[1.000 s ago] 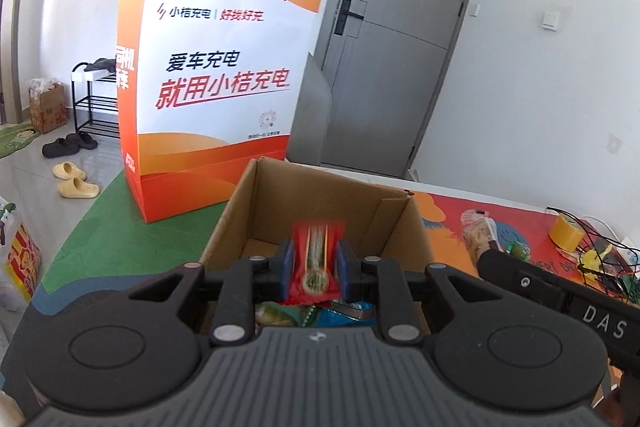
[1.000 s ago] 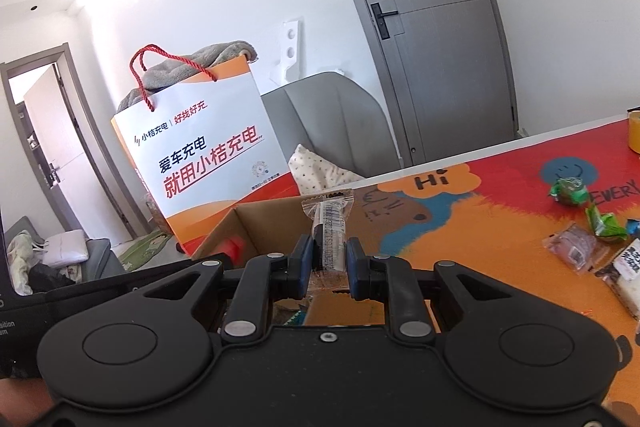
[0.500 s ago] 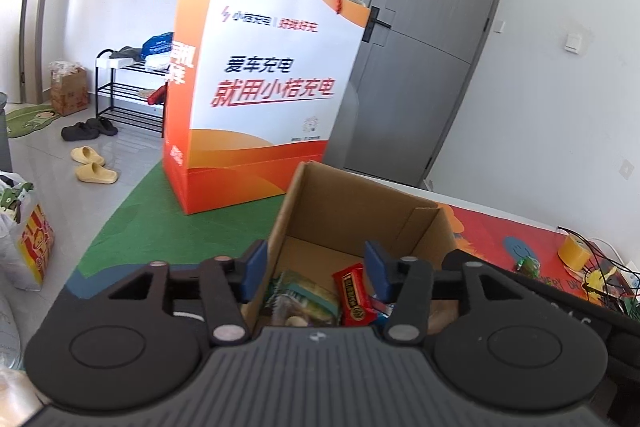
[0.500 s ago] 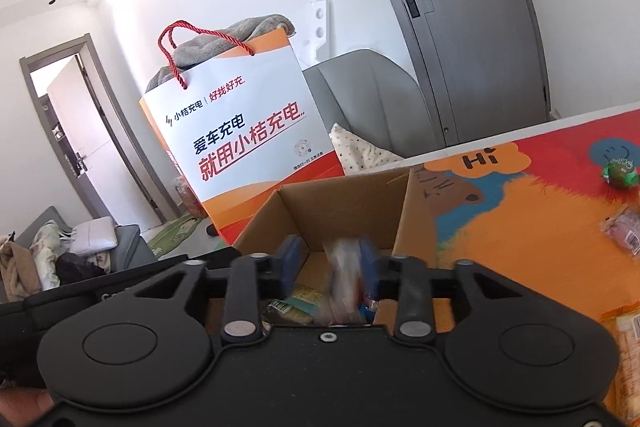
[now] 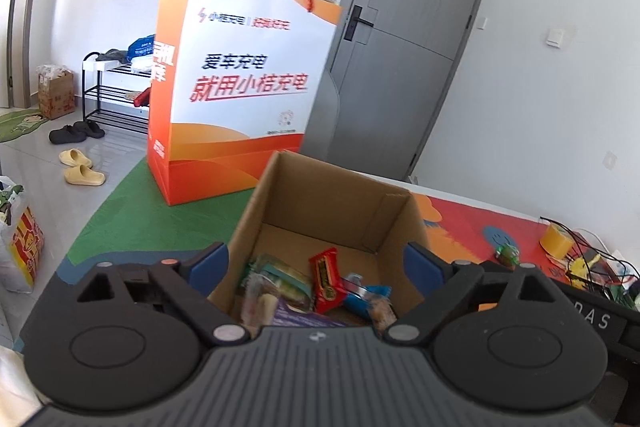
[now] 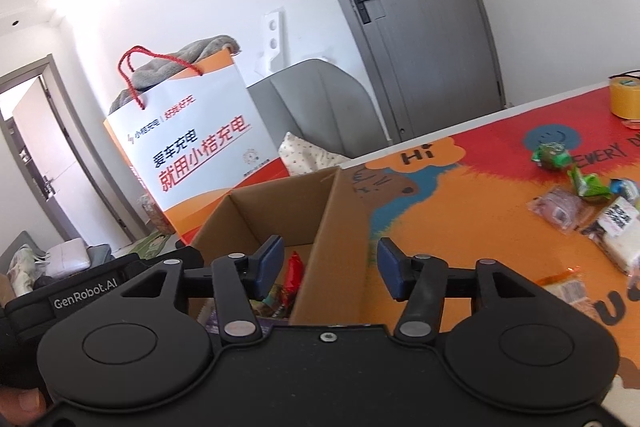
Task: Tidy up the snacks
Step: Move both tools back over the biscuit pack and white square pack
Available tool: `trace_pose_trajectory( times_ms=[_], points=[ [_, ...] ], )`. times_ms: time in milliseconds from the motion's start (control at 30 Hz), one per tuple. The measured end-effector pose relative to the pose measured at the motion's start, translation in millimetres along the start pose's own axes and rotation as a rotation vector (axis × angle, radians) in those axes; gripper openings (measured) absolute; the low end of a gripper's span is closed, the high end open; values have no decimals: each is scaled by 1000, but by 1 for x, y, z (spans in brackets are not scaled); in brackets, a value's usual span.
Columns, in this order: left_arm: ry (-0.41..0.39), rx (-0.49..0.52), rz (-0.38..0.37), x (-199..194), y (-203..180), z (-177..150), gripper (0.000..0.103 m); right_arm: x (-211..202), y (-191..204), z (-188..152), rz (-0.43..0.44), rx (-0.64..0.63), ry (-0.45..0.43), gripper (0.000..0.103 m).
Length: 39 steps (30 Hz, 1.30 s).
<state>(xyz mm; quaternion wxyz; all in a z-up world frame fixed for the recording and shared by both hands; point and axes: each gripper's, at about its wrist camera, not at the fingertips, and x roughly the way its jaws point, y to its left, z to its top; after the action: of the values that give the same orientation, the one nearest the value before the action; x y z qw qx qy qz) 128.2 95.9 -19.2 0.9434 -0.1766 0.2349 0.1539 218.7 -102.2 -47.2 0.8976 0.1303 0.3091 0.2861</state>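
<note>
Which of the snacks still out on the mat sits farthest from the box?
The green candy by the blue smiley face; the other wrappers lie nearer the camera, below it.

left gripper (image 5: 318,261) now open | red snack (image 5: 326,279) in box (image 5: 320,187) | right gripper (image 6: 330,269) open too (its clear packet dropped)

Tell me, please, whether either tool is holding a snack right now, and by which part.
Neither holds anything. The left tool and right tool are both open, jaws empty, above the cardboard box. The red snack lies loose inside.
</note>
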Motion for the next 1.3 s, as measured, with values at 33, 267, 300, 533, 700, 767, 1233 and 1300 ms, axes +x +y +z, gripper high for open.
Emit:
trace_pose_trajectory(
  times_ms=[33,267,300,533,700,767,1233,1300],
  points=[
    [3,2,-4,0,-3,-1,94,-3,-3,0,-8,4,-2,57],
    [25,19,-26,0,-27,-10,95,-23,-26,-3,-70,13,-19,74],
    [28,26,-32,0,-31,-12,95,-26,-30,-4,-84,9,-19,76],
    [55,75,-79,0,-63,-24,96,-51,-58,-6,-143,21,-35,95],
    [75,107,-106,0,-83,-33,96,-65,-75,-8,-172,34,-43,100],
    [81,119,-115,-1,-90,-36,96,-70,-82,-9,-183,41,-46,101],
    [121,183,-153,4,-133,-53,96,-94,-126,-14,-237,97,-67,103],
    [137,186,-158,7,-137,-55,96,-96,-133,-14,-248,104,-66,103]
  ],
)
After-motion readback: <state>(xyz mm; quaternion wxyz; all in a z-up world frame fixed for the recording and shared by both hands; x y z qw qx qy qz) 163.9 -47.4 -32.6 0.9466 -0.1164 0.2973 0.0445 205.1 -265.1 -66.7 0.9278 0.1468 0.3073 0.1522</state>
